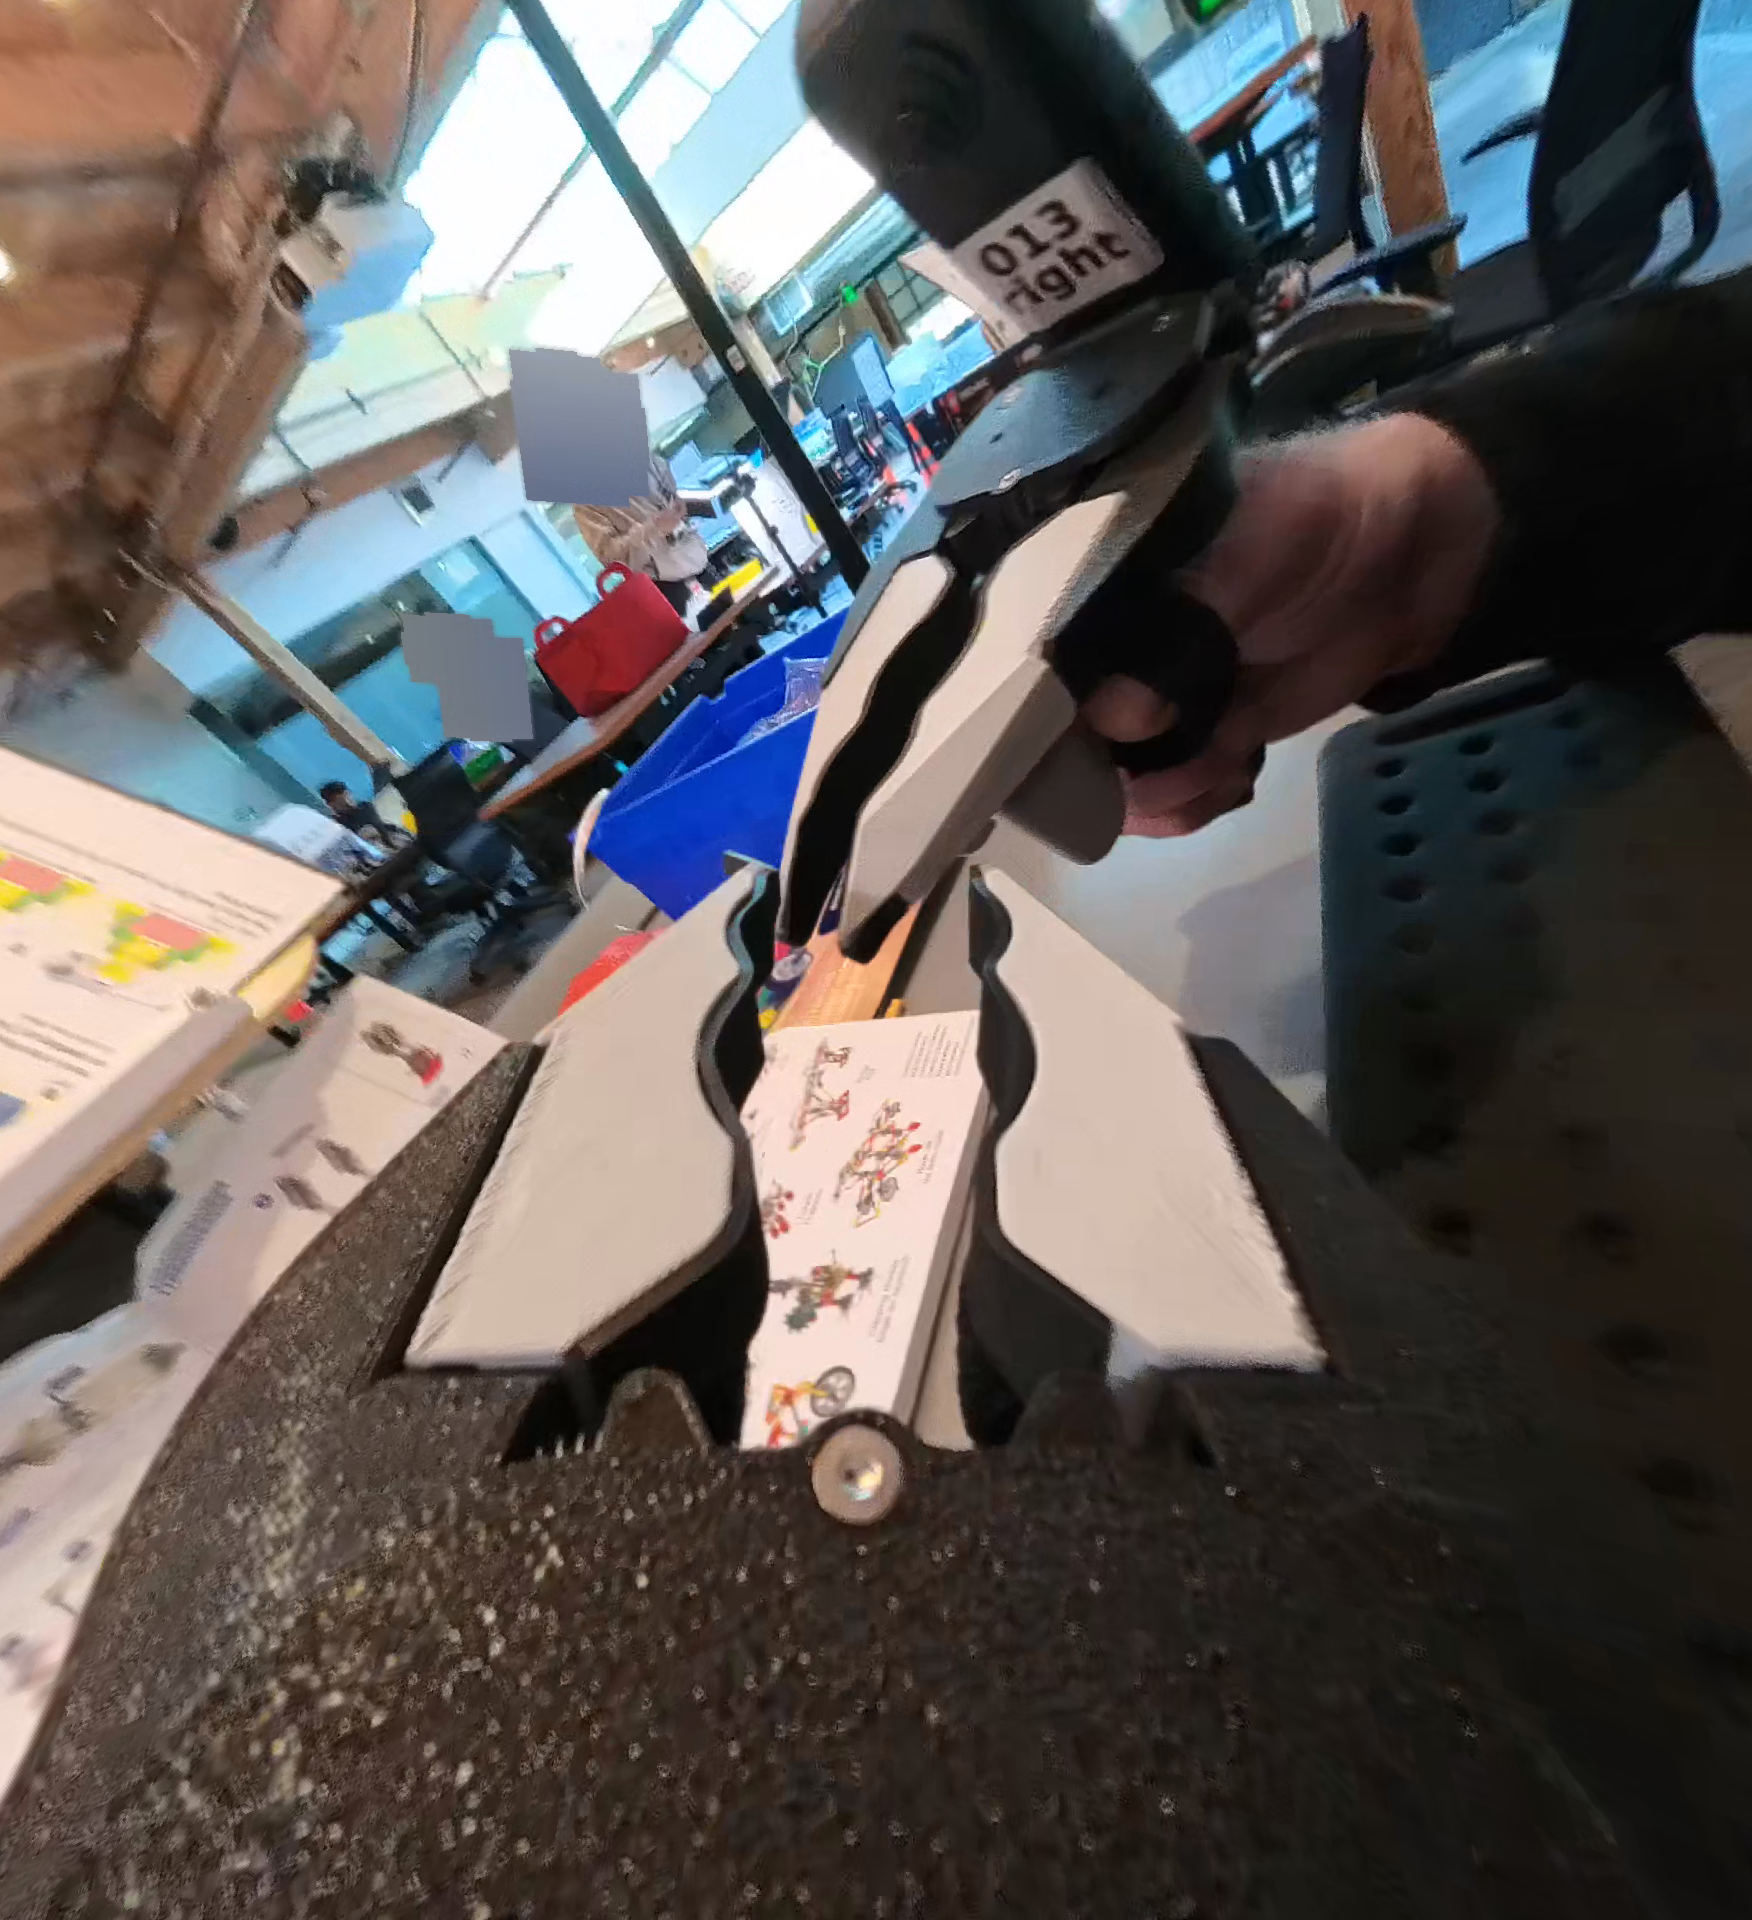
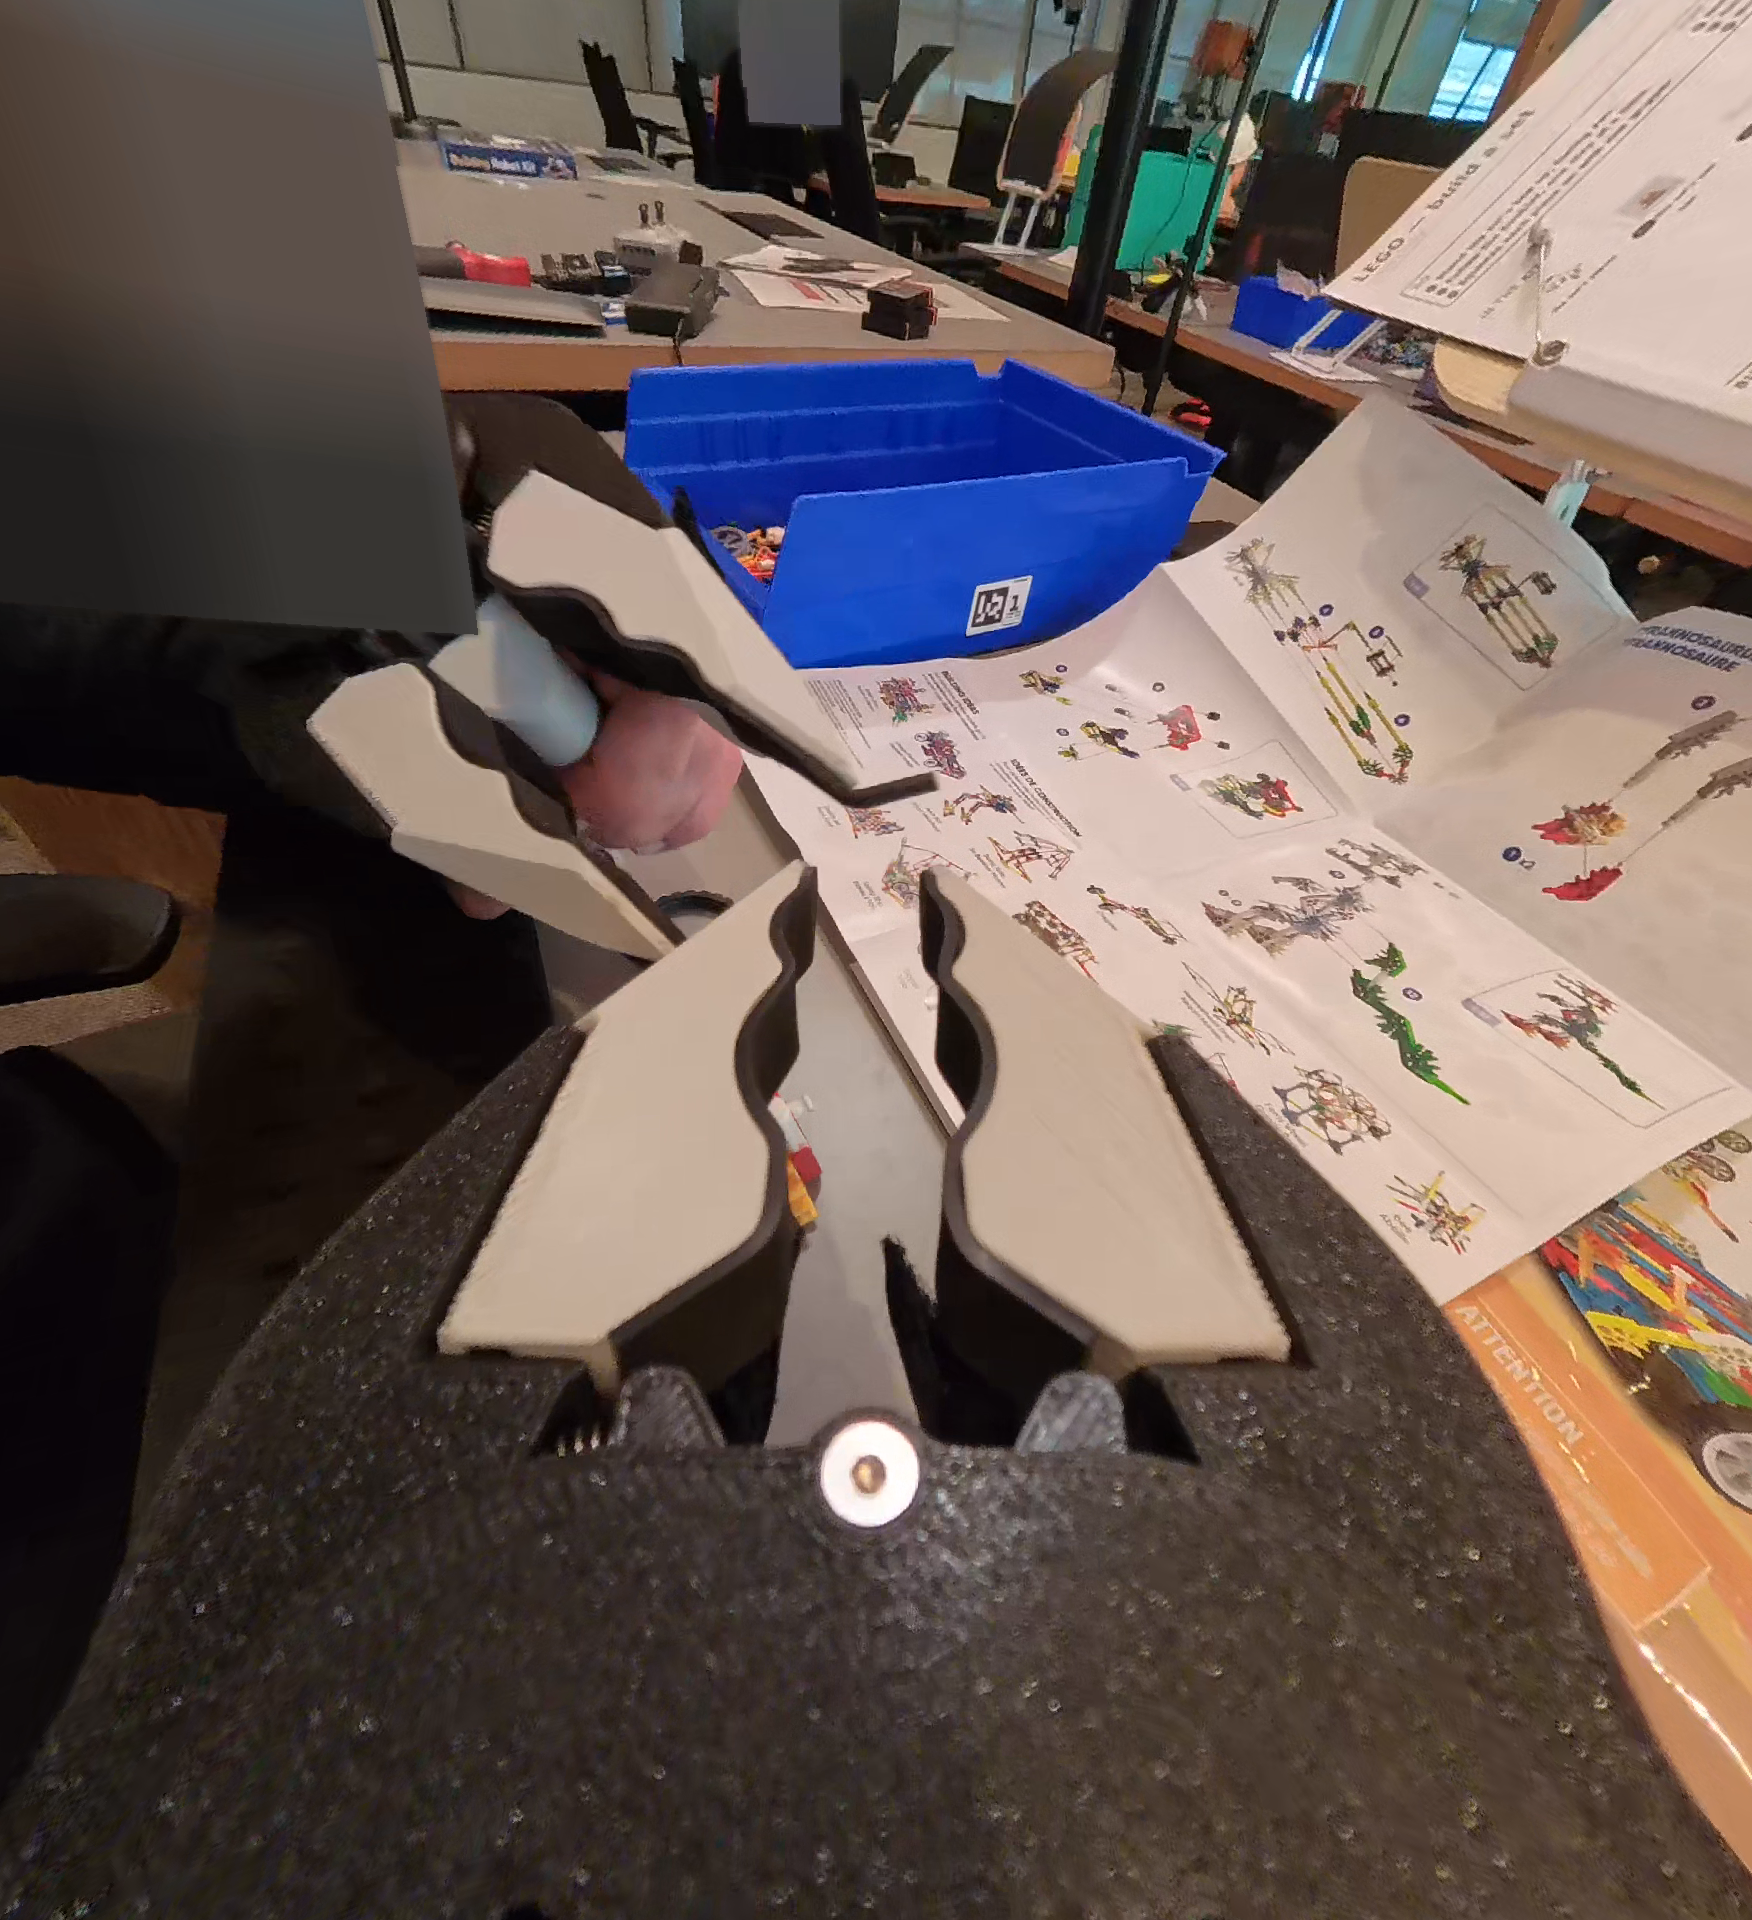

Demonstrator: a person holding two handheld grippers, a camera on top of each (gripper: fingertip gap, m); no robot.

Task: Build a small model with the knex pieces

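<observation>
**Both grippers parted over an instruction sheet, nothing held**

Left gripper [image 1: 872, 904]: fingers are seen spread apart in the left wrist view, with nothing clamped between them. A white booklet page [image 1: 867, 1195] printed with small coloured construction models is framed in the gap, lying below on the table. In the right wrist view the same gripper [image 2: 799, 862] is seen farther off, wide apart, with a person's hand [image 2: 654, 779] wrapped around its pale handle.

Right gripper [image 2: 867, 883]: fingers are spread, though less widely, and nothing is pinched. Grey table surface [image 2: 851, 1195] and the edge of the unfolded instruction sheet [image 2: 1267, 883] are seen through the gap; a few small coloured pieces [image 2: 797, 1164] are glimpsed just beside the inner face of one finger, whether touching cannot be told. In the left wrist view this gripper [image 1: 830, 935] is held by a hand [image 1: 1319, 623] in a dark sleeve, tips pointed down and only narrowly parted, just beyond the left gripper's fingertips.

Surroundings: a blue plastic bin [image 2: 913, 499] with mixed small parts is set behind the sheet. An orange toy box [image 2: 1682, 1455] lies at the sheet's near corner. A clipped, propped-up page [image 2: 1630, 208] stands above the sheet.
</observation>
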